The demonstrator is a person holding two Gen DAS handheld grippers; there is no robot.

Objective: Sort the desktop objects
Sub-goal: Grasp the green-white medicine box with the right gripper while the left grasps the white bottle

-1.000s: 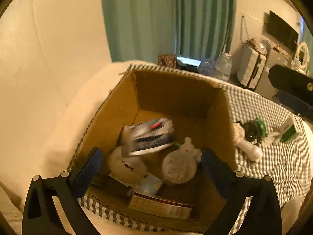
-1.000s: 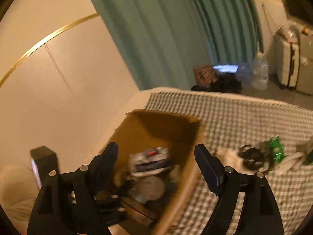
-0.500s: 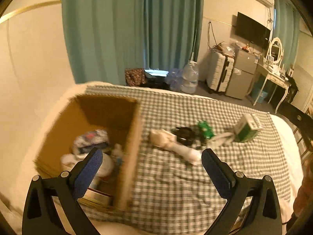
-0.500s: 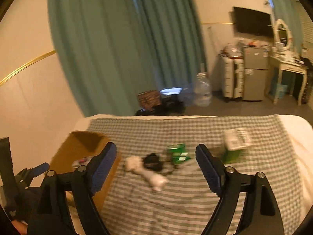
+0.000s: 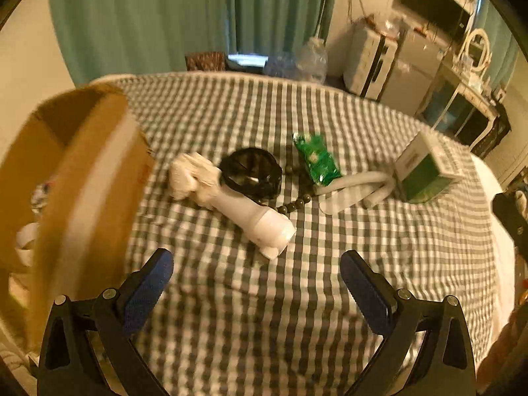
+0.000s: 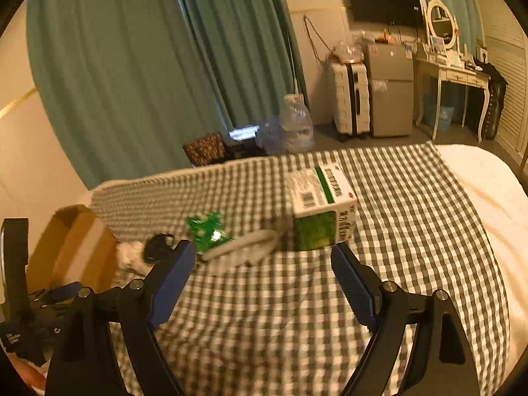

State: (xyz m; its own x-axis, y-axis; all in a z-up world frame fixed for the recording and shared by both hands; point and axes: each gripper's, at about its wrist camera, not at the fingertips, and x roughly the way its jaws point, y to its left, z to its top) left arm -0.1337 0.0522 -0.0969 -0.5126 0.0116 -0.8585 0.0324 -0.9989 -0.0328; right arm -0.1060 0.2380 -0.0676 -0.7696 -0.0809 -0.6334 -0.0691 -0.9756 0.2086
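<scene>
Both grippers hang above a bed covered with a green-and-white checked cloth [image 5: 330, 115], tilted down toward it, each with its blue-padded jaws spread wide and nothing between them.

The left gripper [image 5: 255, 275] points steeply down at the near middle of the cloth. Just beyond its fingertips lies a white bottle-like object [image 5: 254, 214], its far end tangled with a fluffy white thing [image 5: 189, 173]; motion blur makes it hard to say what either is exactly. Touching it on the far side sits a round black item [image 5: 252, 171], with a short string of dark beads [image 5: 293, 204] trailing to its right. Further right come a green foil packet [image 5: 318, 160], a pale curved tube [image 5: 356, 186] and a green-and-white carton [image 5: 425, 168] standing at the right end of the row. At the left edge stands an open cardboard box [image 5: 92, 178], blurred, with a few items dimly seen inside.

The right gripper [image 6: 260, 265] aims at a shallower slope, its fingertips framing the pale tube [image 6: 244, 242] and the green-and-white carton [image 6: 325, 211], which stand a little farther off, untouched. The green packet [image 6: 206, 231] lies left of them, and the cardboard box [image 6: 76, 247] sits at the far left. The left gripper's black frame [image 6: 19, 297] shows at the left border.
</scene>
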